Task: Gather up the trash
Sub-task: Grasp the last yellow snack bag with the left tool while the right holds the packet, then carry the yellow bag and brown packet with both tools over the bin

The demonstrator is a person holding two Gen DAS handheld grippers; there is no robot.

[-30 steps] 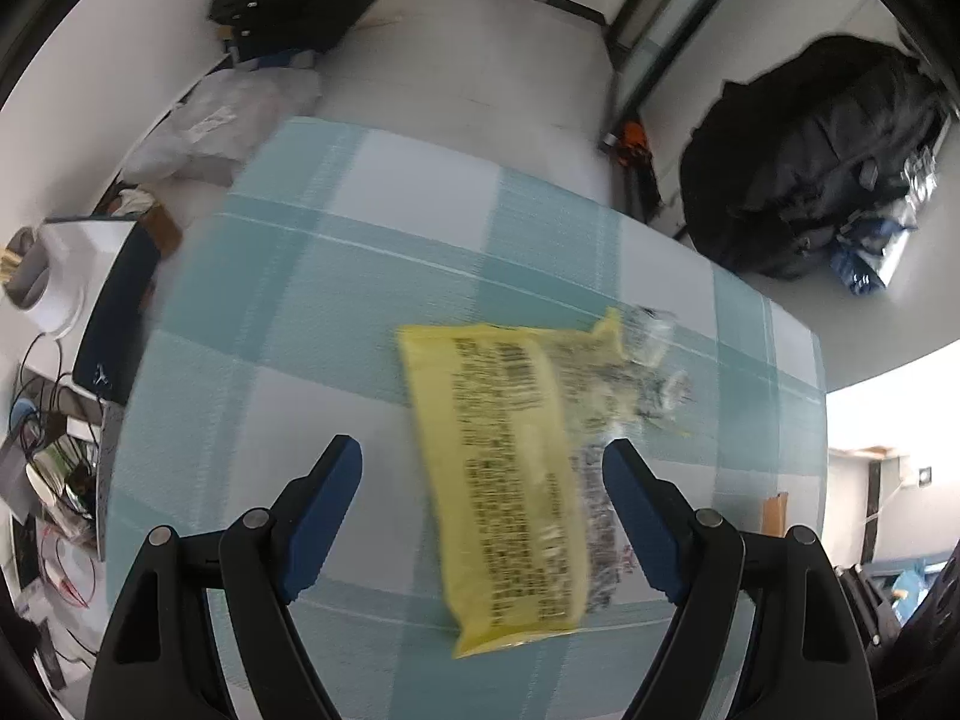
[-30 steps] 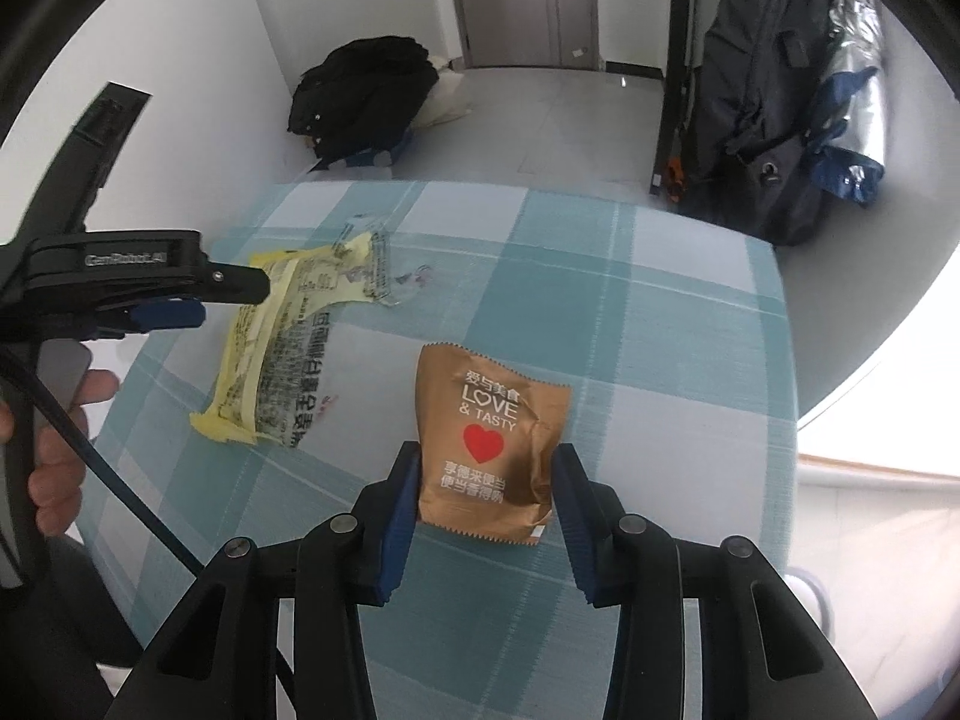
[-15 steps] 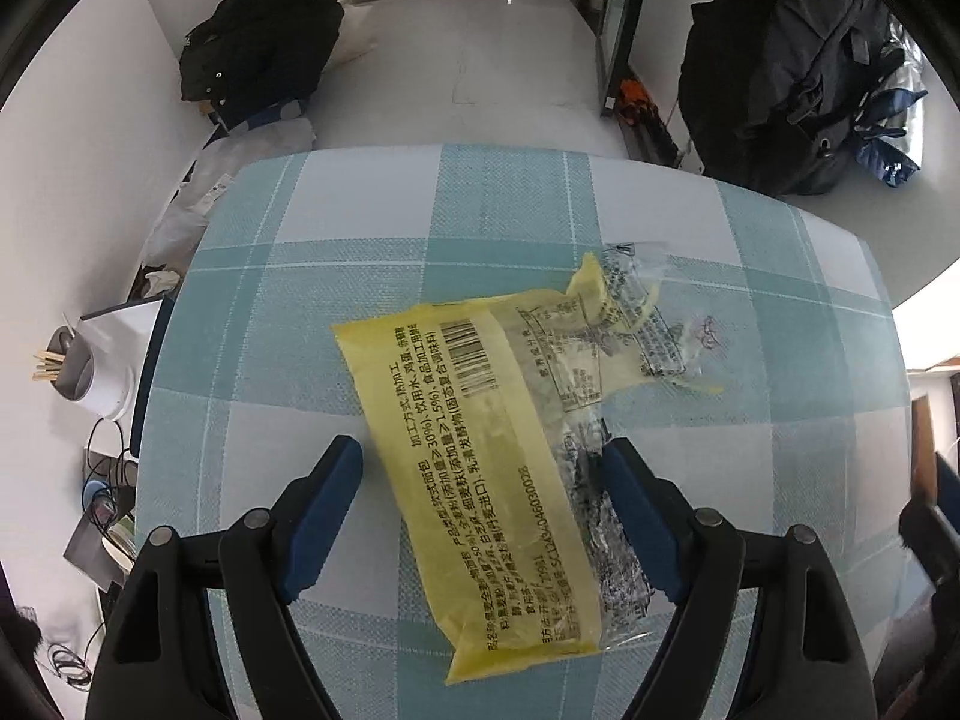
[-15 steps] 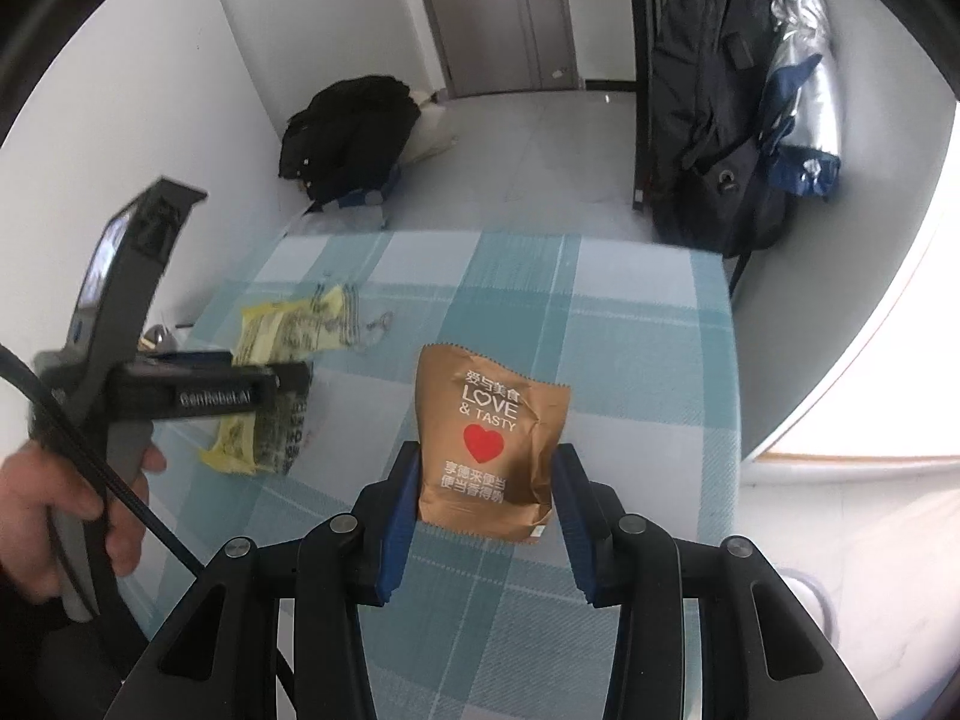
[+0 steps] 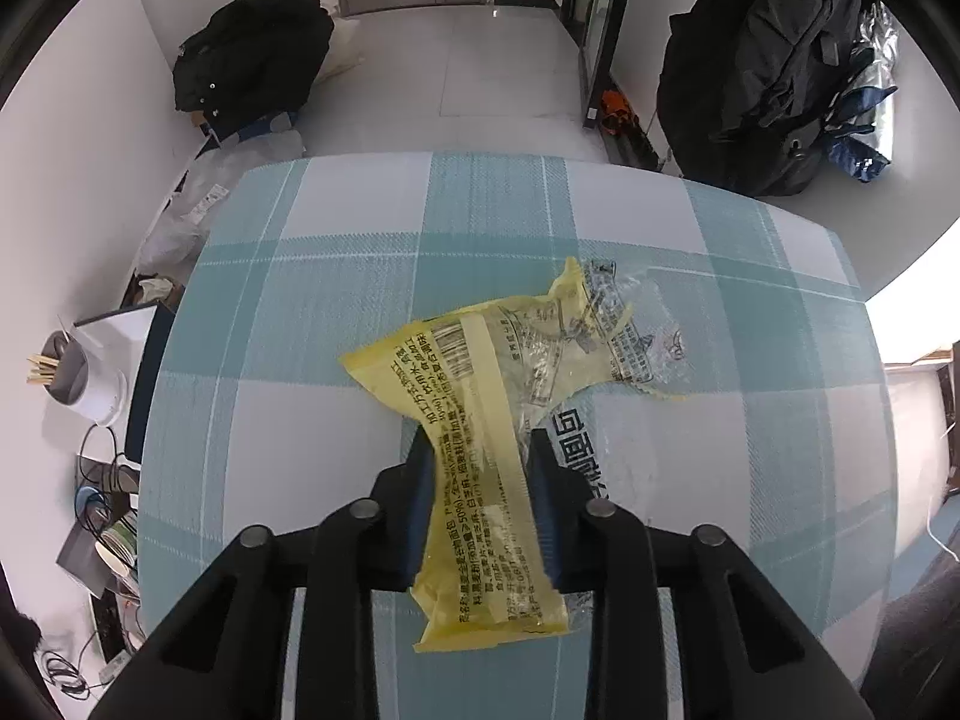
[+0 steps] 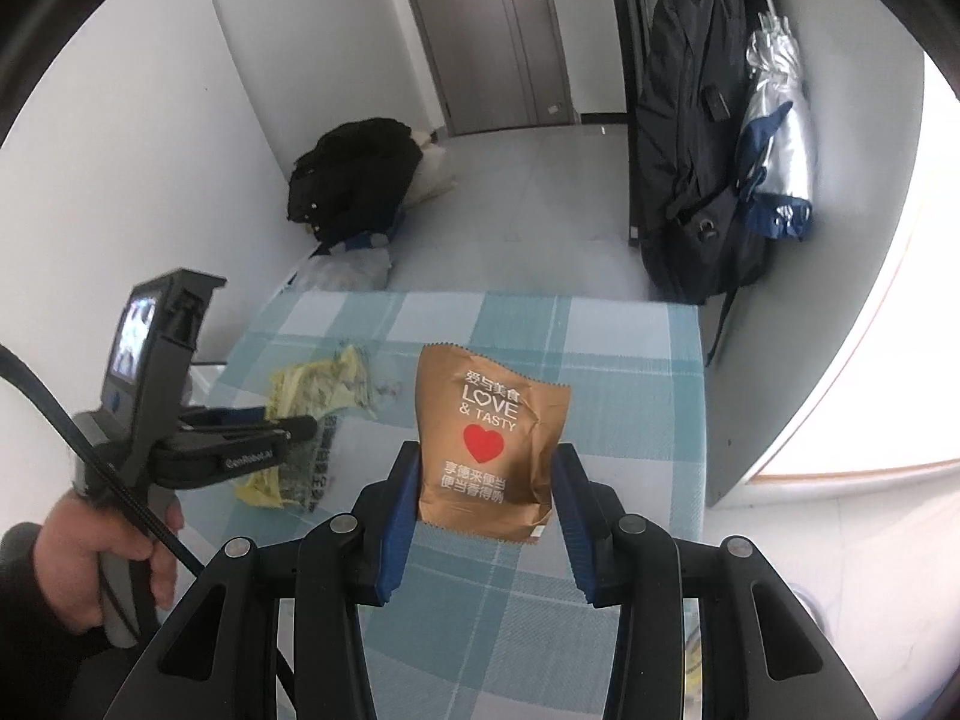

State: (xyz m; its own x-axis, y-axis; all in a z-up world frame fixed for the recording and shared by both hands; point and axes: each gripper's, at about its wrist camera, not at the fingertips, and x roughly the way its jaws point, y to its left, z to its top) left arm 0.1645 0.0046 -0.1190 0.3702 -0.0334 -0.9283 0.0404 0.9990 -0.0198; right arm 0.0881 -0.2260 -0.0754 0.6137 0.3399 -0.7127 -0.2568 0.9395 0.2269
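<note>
A yellow and clear wrapper (image 5: 474, 372) lies on the teal checked table (image 5: 336, 276). My left gripper (image 5: 478, 441) points steeply down at it. Its jaws are closing, and the blue pads pinch the wrapper's near half so that it bunches up between them. In the right wrist view the same wrapper (image 6: 312, 390) shows under the left gripper (image 6: 300, 429), which a hand (image 6: 78, 546) holds. My right gripper (image 6: 487, 456) is shut on a brown snack packet (image 6: 489, 414) with a red heart, held upright above the table (image 6: 630, 372).
A black bag (image 5: 252, 54) and plastic bags (image 5: 198, 210) lie on the floor beyond the table's far left corner. A dark backpack (image 6: 696, 138) and a folded umbrella (image 6: 774, 138) hang at the right. A white cup with sticks (image 5: 90, 378) stands left of the table.
My left gripper's jaws came together on the yellow wrapper and crumpled its near half. My right gripper rose with the brown packet still in it.
</note>
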